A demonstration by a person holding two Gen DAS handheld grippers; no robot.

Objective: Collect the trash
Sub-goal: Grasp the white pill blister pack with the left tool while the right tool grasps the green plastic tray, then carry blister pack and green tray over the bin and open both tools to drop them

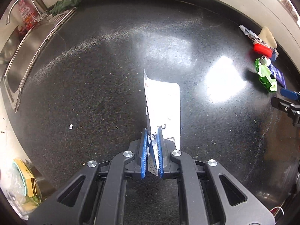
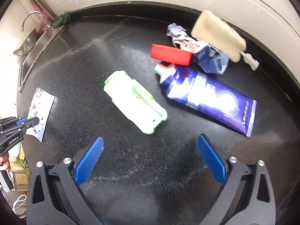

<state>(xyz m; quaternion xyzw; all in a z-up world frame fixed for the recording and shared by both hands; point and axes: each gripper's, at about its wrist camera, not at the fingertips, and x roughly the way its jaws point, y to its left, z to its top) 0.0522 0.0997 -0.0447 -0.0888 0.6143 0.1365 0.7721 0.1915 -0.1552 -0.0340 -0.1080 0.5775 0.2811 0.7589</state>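
Note:
My left gripper (image 1: pixel 151 131) is shut on the near end of a white and silver blister pack (image 1: pixel 163 103), which it holds above the black counter (image 1: pixel 93 84). The right wrist view shows this pack (image 2: pixel 42 108) and the left gripper (image 2: pixel 35 121) at the far left. My right gripper (image 2: pixel 150 139) is open and holds nothing, just short of a green carton (image 2: pixel 135 101). Beyond the carton lie a purple toothpaste tube (image 2: pixel 208 97), a red box (image 2: pixel 171 54) and crumpled wrappers (image 2: pixel 187 43). The left wrist view has the right gripper (image 1: pixel 279 95) at its right edge, next to the carton (image 1: pixel 265 76).
A steel sink (image 1: pixel 28 52) with a faucet (image 1: pixel 18 5) is set in the counter's left end, and a green cloth (image 1: pixel 65 3) lies behind it. A cream sponge brush (image 2: pixel 217 31) rests by the back wall. A small white scrap (image 1: pixel 70 126) lies on the counter.

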